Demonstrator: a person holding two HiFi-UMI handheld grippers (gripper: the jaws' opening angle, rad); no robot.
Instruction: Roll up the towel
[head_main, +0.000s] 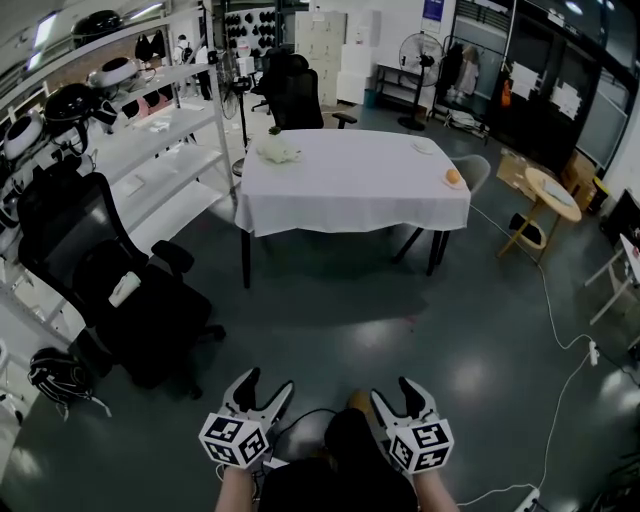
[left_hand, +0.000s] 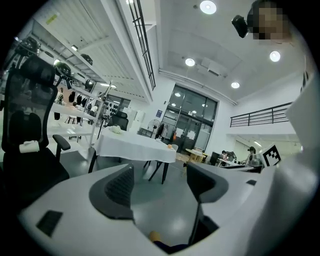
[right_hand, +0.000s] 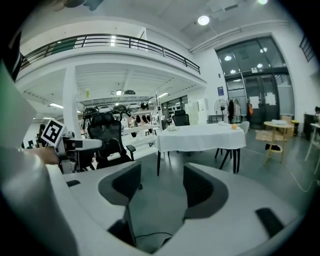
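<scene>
- While the person holds both tools low over the grey floor, the left gripper (head_main: 266, 383) has its two jaws spread wide, and only bare floor shows between its dark pads (left_hand: 120, 186).
- The right gripper (head_main: 395, 390), just beside the left one, also has its jaws apart and grips nothing; a black cable (right_hand: 150, 236) lies on the floor below it.
- Well ahead of both grippers, far beyond their tips, stands a table (head_main: 350, 190) draped in a white cloth.
- The towel (head_main: 278, 150), a crumpled pale bundle, lies near that table's far left corner as seen from the grippers, well apart from both.
- A small orange thing (head_main: 452, 177) sits by the table's right edge, ahead and to the right of the right gripper.
- A black office chair (head_main: 140, 310) stands ahead and to the left of the left gripper, nearer than the table, with a small white roll (head_main: 124, 290) lying on it.
- Beyond the chair, further left, runs white shelving (head_main: 160, 125).
- Far off to the right of the right gripper stands a round wooden side table (head_main: 552, 190).
</scene>
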